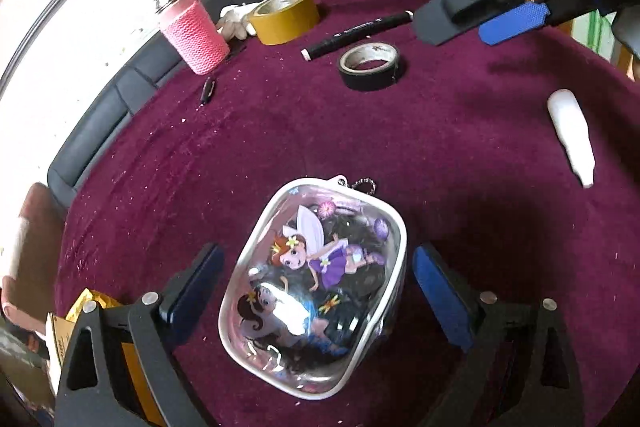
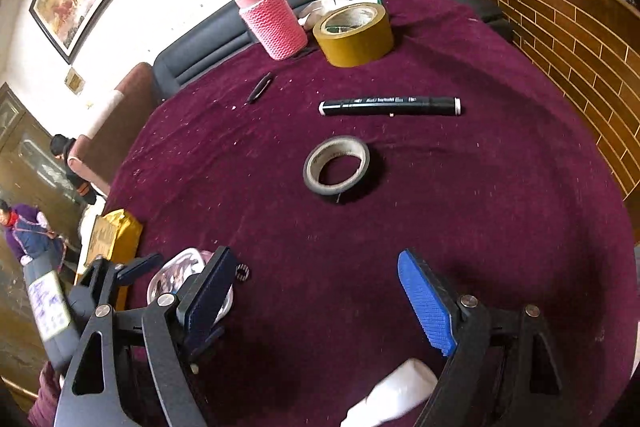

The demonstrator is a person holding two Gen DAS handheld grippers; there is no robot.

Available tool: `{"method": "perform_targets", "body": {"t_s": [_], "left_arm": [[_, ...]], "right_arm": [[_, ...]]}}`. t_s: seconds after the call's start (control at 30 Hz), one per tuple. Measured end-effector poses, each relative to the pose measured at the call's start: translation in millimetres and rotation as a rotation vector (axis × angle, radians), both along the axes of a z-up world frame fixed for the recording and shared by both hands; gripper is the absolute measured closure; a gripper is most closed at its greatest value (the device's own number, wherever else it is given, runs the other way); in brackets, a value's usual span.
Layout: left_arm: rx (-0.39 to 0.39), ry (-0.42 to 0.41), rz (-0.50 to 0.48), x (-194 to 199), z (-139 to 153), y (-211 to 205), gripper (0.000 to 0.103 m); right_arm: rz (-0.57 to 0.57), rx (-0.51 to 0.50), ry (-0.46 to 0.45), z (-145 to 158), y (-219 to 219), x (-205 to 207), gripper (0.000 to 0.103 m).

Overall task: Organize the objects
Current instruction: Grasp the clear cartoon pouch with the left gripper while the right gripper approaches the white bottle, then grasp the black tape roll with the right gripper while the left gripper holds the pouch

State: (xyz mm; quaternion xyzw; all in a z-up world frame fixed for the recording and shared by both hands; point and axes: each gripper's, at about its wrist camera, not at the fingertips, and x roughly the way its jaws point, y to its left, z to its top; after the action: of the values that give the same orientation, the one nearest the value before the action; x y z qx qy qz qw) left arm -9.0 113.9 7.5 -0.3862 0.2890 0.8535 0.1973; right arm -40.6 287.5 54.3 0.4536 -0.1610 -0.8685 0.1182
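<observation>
A round table draped in a dark red cloth (image 1: 460, 155) holds scattered items waiting to be sorted. The left gripper (image 1: 316, 291) hovers over a clear pouch (image 1: 314, 287) printed with cartoon fairies; its jaws stand apart on either side of the pouch without touching it, seemingly lined up to take hold. The right gripper (image 2: 316, 295) is also spread wide with nothing between its jaws, pointing down toward a black roll of tape (image 2: 336, 167) near the table's middle, probably its next pick. Beyond the tape lies a black marker (image 2: 390, 106), then a wide yellow roll of tape (image 2: 354, 35) beside a bottle in a pink knitted sleeve (image 2: 272, 21). A white tube (image 1: 570, 135) lies apart at the table's right.
</observation>
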Motion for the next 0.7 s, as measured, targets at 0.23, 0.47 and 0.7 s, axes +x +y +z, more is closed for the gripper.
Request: {"method": "perform_targets", "body": {"t_s": [0.23, 0.47, 0.7], "left_arm": [[0.140, -0.080, 0.114, 5.0, 11.4, -24.6, 0.024], [0.366, -0.131, 0.205, 33.0, 46.3, -71.1, 0.023], [0.434, -0.105, 0.272, 62.2, 66.6, -112.3, 0.023]], "right_arm": [[-0.004, 0.115, 0.005, -0.3, -10.9, -24.5, 0.016], [0.021, 0.339, 0.001, -8.8, -36.3, -52.1, 0.016], [0.017, 0.438, -0.061, -30.7, -50.1, -92.5, 0.016]]}}
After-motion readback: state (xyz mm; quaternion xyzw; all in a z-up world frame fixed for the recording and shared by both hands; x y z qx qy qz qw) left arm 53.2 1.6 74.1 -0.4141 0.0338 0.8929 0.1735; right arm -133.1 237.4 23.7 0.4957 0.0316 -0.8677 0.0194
